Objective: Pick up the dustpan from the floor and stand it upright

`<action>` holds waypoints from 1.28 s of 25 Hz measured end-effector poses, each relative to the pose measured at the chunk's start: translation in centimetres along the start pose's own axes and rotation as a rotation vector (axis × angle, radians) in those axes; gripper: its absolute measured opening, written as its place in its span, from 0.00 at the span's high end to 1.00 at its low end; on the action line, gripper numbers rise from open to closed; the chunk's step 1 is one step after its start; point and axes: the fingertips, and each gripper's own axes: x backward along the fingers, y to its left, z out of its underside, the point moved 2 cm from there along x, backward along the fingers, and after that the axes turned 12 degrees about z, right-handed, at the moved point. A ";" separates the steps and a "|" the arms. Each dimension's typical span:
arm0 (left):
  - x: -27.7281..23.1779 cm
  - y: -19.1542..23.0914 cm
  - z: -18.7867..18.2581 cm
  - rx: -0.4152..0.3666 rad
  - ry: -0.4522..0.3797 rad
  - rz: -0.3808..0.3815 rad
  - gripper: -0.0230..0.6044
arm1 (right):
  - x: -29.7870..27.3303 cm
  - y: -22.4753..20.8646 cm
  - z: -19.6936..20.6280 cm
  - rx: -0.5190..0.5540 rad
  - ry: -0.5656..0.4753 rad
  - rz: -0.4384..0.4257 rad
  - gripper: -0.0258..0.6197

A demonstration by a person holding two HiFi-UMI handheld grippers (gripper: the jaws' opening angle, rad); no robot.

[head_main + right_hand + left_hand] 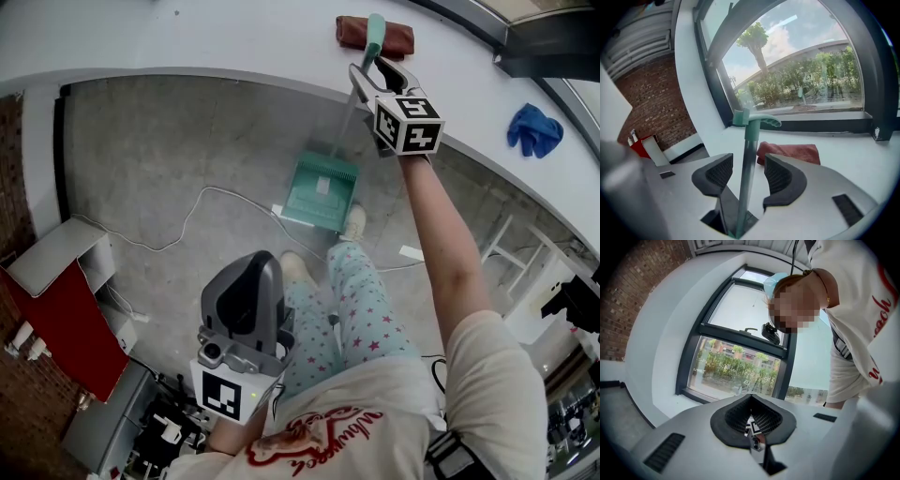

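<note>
The teal dustpan stands upright on the grey floor, its pan resting at the bottom and its long handle rising to the white window ledge. My right gripper is around the upper handle. In the right gripper view the handle runs between the two black pads with a gap on each side, so my right gripper is open. My left gripper is held low near the person's body, away from the dustpan. In its own view my left gripper is shut with nothing in it.
A red-brown cloth lies on the ledge just behind the handle top, and a blue cloth lies further right. A white cable trails over the floor left of the pan. The person's feet are beside the pan. A red box stands at the left.
</note>
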 end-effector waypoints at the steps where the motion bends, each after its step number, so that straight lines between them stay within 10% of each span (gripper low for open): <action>1: 0.1 0.0 0.0 -0.001 0.002 0.001 0.93 | -0.3 0.1 0.2 0.002 0.002 -0.018 0.62; 10: -0.5 -0.5 0.2 -0.010 0.008 0.002 0.93 | -1.5 0.3 0.8 -0.023 -0.004 -0.097 0.79; 32: -0.2 -1.6 -1.4 -0.049 0.004 0.054 0.93 | 1.0 3.2 -1.4 0.012 -0.066 -0.077 0.81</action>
